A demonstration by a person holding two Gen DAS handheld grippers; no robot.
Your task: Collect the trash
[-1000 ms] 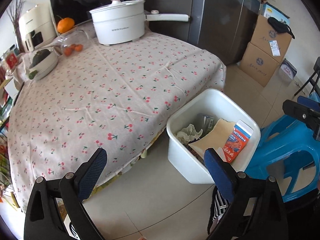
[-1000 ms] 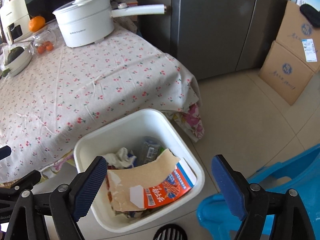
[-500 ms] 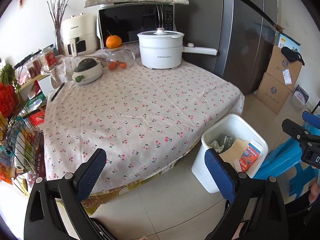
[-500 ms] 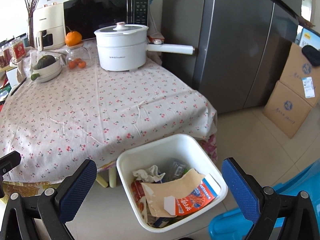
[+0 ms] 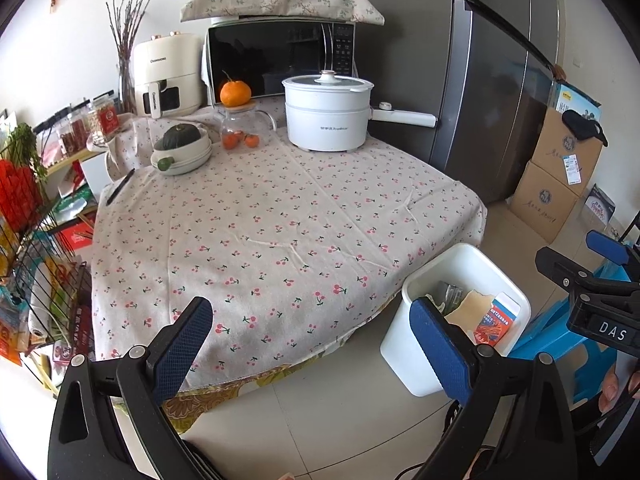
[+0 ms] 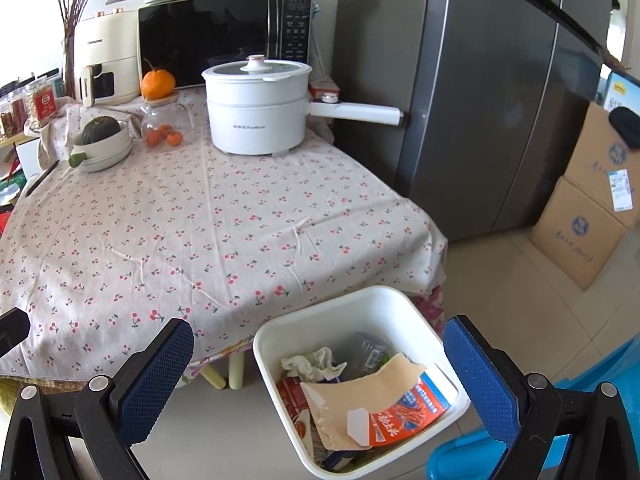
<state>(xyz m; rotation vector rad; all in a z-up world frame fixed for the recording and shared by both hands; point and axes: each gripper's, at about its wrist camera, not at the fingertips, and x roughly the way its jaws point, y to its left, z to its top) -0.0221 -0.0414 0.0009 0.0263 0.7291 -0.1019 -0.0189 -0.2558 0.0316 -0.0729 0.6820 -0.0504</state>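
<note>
At 12 to 1 o'clock in both views, the grey fridge (image 5: 500, 80) is standing behind the table (image 5: 280, 232), which is wearing a cherry-print cloth and filling the middle of frame. At the table's 12 o'clock edge the microwave (image 5: 280, 60) is sitting under a floral cover, with the white electric pot (image 5: 326, 116) sitting in front of it, handle pointing to 3 o'clock. The white trash bin (image 6: 400, 304) is standing on the floor tile at the table's corner, at 5 o'clock in the right wrist view, holding torn cardboard (image 6: 360, 396), a red-and-blue carton (image 6: 404, 412) and crumpled tissue (image 6: 312, 364). Left gripper (image 5: 312, 344) is hanging spread wide, nothing between the pads. Right gripper (image 6: 316, 380) is likewise spread wide and empty, framing the bin.
</note>
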